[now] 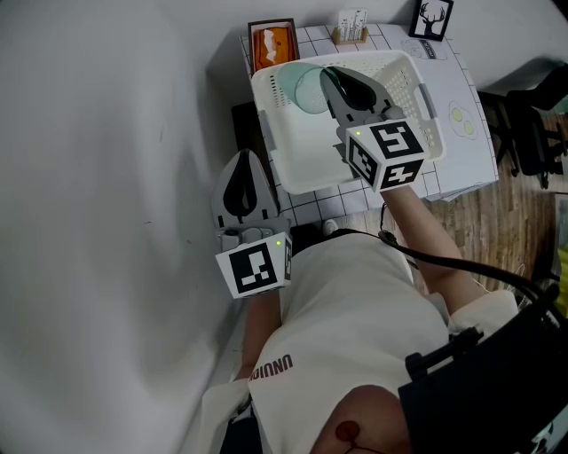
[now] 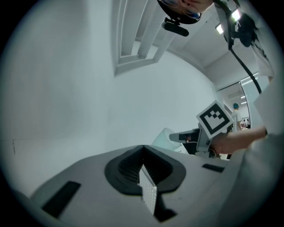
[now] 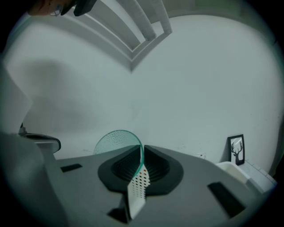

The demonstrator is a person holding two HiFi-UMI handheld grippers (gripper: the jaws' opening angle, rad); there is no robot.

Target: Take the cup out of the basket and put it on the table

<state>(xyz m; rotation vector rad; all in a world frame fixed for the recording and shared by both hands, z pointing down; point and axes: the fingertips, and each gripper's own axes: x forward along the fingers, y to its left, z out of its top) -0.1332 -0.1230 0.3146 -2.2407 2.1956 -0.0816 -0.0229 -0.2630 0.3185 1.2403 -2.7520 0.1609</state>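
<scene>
A clear pale-green cup [image 1: 309, 87] hangs over the far left part of the white basket [image 1: 297, 173]. My right gripper [image 1: 330, 80] is shut on its rim. In the right gripper view the cup [image 3: 116, 141] lies on its side with its wall pinched between the jaws of the right gripper [image 3: 142, 153], and the pale wall is behind it. My left gripper [image 1: 243, 160] stays left of the basket near the wall, shut with nothing in it. The left gripper view shows the left gripper [image 2: 143, 153] with its jaws together, and beyond them the cup [image 2: 166, 136] and the right gripper's marker cube [image 2: 216, 117].
The basket stands on a white gridded table [image 1: 461, 115]. At the table's far edge are an orange framed item [image 1: 273, 44], a small card holder [image 1: 352, 25] and a deer picture [image 1: 433, 18], the deer picture [image 3: 236, 150] also showing in the right gripper view. A dark chair [image 1: 532, 124] stands at the right.
</scene>
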